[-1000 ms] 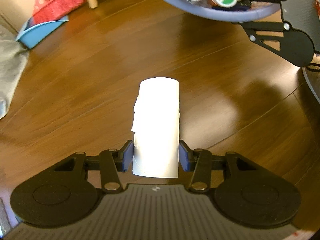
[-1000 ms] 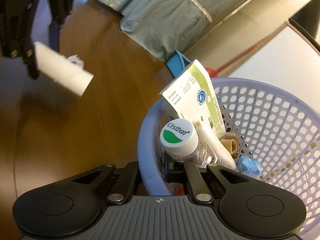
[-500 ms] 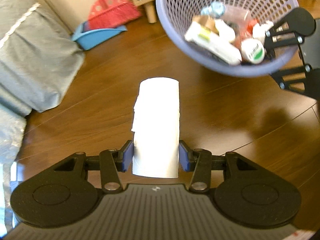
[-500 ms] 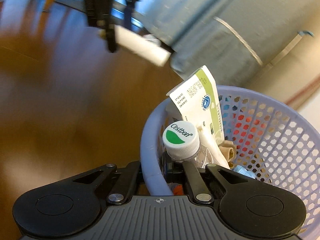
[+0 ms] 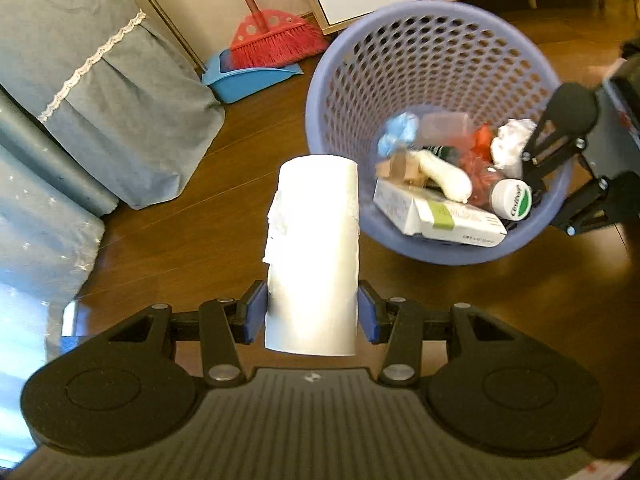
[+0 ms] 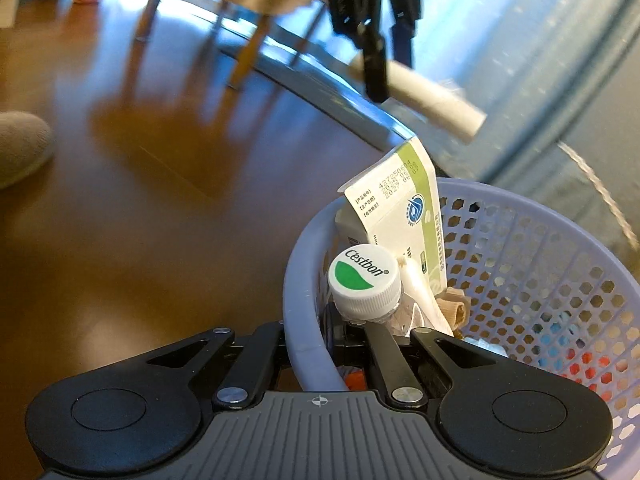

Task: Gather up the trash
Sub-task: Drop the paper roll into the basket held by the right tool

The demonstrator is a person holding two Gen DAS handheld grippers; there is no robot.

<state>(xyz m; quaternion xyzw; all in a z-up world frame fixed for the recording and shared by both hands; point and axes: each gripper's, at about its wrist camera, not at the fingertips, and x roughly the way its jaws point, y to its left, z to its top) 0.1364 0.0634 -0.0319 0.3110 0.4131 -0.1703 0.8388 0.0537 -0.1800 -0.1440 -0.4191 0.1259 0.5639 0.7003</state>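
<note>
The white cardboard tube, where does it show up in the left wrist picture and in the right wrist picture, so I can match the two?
Left wrist view: the white cardboard tube stands in the centre, clamped between the left claw pads, pointing up the picture.
Right wrist view: the tube is upper right, slanting down to the right, above the carton.
Shared landmark: the purple basket, with the green-and-white bottle cap inside.
</note>
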